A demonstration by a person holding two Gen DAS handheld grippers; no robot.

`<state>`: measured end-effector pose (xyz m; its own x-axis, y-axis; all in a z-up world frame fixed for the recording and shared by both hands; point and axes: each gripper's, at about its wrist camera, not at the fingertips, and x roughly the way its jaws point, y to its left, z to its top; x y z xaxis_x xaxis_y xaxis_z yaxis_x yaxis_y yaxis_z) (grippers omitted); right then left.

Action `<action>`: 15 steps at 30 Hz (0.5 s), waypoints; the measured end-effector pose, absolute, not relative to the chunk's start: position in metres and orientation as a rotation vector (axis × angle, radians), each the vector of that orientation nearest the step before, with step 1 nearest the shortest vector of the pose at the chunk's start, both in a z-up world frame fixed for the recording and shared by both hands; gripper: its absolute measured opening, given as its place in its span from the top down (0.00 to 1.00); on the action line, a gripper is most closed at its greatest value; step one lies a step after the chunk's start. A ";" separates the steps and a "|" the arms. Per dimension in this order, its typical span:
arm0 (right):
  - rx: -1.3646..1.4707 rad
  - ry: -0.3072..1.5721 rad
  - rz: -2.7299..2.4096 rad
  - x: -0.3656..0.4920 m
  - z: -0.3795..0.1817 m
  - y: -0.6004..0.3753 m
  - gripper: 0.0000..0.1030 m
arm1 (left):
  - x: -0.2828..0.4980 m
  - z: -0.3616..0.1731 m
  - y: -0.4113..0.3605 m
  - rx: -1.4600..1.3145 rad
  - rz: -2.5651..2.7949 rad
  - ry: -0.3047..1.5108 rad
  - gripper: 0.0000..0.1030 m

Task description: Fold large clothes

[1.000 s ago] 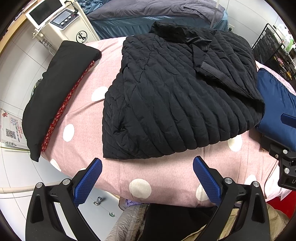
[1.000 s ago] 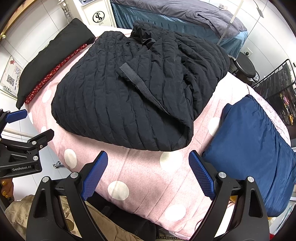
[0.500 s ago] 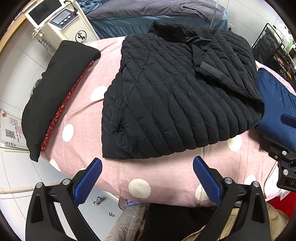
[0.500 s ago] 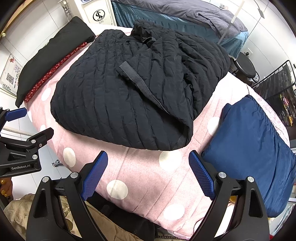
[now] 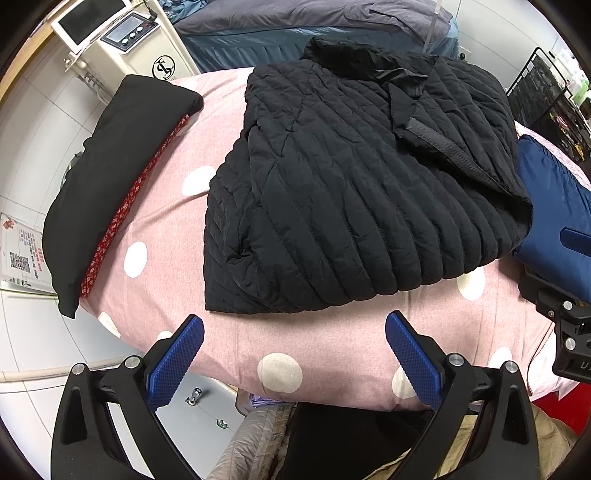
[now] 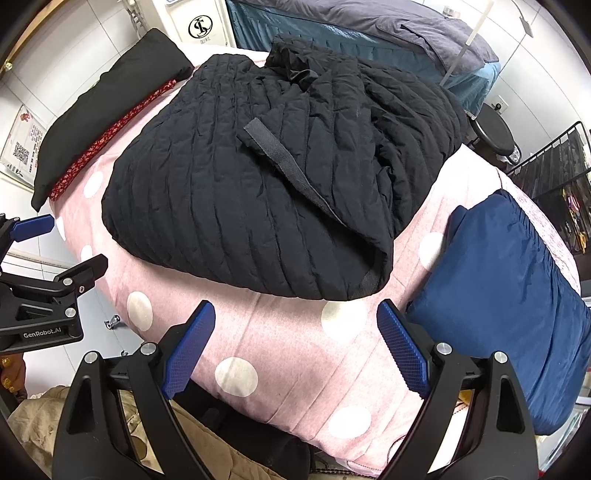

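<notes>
A black quilted jacket (image 5: 354, 192) lies folded in a bulky pile on the pink polka-dot bed (image 5: 280, 343); it also shows in the right wrist view (image 6: 258, 184). A black strap-like hem edge (image 6: 280, 155) lies across its top. My left gripper (image 5: 293, 332) is open and empty, hovering near the bed's front edge just short of the jacket. My right gripper (image 6: 295, 321) is open and empty, just short of the jacket's near right corner. The left gripper also shows at the left edge of the right wrist view (image 6: 44, 295).
A black pillow with red trim (image 5: 110, 177) lies at the bed's left. A folded navy garment (image 6: 517, 295) lies to the right of the jacket. A white machine (image 5: 129, 40), another bed (image 5: 314, 22) and a black rack (image 5: 546, 96) stand behind.
Both grippers have drifted slightly; the jacket sits a little lower in the right wrist view. Nothing was grasped or released.
</notes>
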<state>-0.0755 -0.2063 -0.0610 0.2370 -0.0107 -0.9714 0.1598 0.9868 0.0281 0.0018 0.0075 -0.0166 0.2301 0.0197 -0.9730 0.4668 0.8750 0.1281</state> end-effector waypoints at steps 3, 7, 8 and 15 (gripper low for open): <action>0.130 1.332 -0.117 -0.072 -0.063 -0.206 0.14 | 0.004 -0.017 0.007 0.437 -0.320 1.316 0.06; 0.132 1.337 -0.117 -0.069 -0.065 -0.208 0.14 | 0.009 -0.020 0.007 0.433 -0.323 1.321 0.06; 0.135 1.339 -0.119 -0.069 -0.066 -0.210 0.14 | 0.011 -0.021 0.006 0.433 -0.322 1.322 0.06; 0.177 1.310 -0.104 -0.060 -0.065 -0.228 0.14 | 0.036 -0.024 0.017 0.365 -0.316 1.337 0.06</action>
